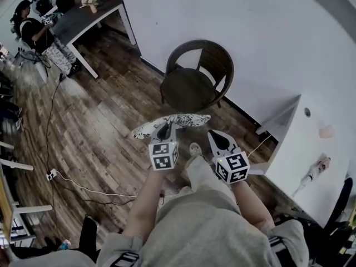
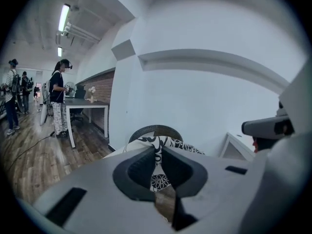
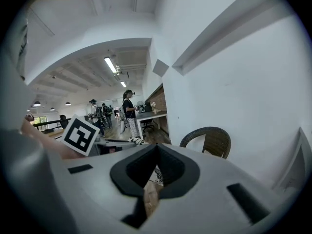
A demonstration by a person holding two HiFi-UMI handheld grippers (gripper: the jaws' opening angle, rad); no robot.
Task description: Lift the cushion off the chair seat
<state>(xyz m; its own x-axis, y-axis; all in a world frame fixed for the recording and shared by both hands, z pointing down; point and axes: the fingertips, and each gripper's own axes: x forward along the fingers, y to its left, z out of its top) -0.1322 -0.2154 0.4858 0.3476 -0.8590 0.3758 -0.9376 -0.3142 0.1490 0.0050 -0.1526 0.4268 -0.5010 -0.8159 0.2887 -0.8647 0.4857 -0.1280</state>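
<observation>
Already off the chair [image 1: 192,88], cushion [image 1: 183,119] tight between fingers of left gripper [image 2: 157,150]; right gripper [image 3: 156,147] fingers together.

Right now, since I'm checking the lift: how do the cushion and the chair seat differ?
The cushion is pale with a dark print; the chair seat is plain and dark. The cushion hangs clamped in the left tongs, away from the chair seat, which is bare.

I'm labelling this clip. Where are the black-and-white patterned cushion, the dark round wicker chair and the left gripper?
black-and-white patterned cushion [image 1: 186,119]: head view, its top face.
dark round wicker chair [image 1: 189,89]: head view, its bare seat.
left gripper [image 1: 165,128]: head view, between its fingertips.
</observation>
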